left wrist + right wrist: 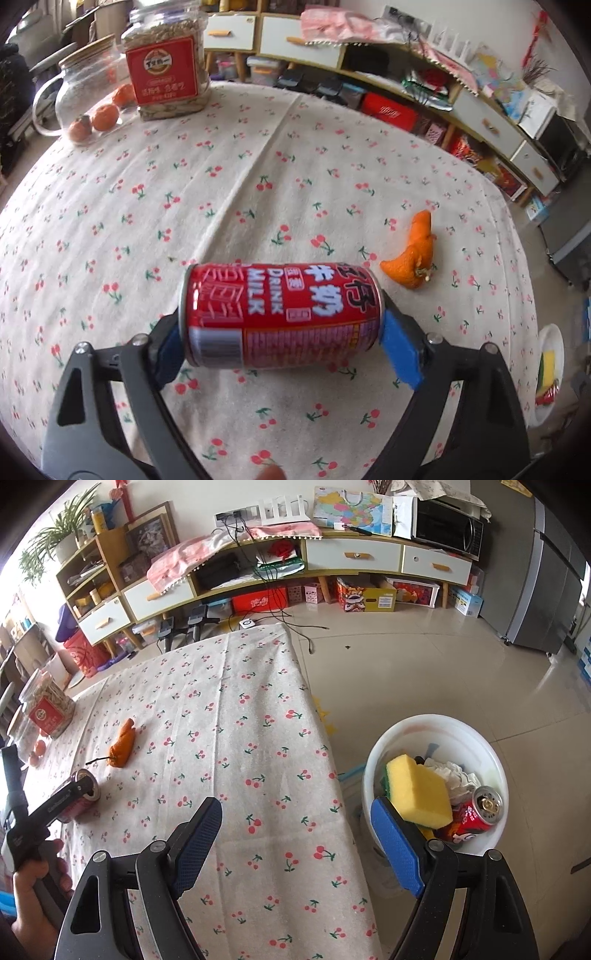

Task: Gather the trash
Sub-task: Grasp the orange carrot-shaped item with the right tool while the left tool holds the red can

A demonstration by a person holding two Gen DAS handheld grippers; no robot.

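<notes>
Left wrist: red milk can (280, 314) lying sideways between wide-spread left gripper (284, 336) pads, grip uncertain.

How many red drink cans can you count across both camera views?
2. One red can lies on the tablecloth between the left gripper pads; another can sits in the white bin. Rubbish there may hide more.

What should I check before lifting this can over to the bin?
1. Left-hand can inside left gripper: ok, pads meet both ends.
2. Firm grip: cannot tell.
3. Empty can: cannot tell.
4. Free right gripper: ok, open, nothing held.
5. Room in bin: ok, beside the sponge.
6. Cleared table: not ok, peel remains.
</notes>
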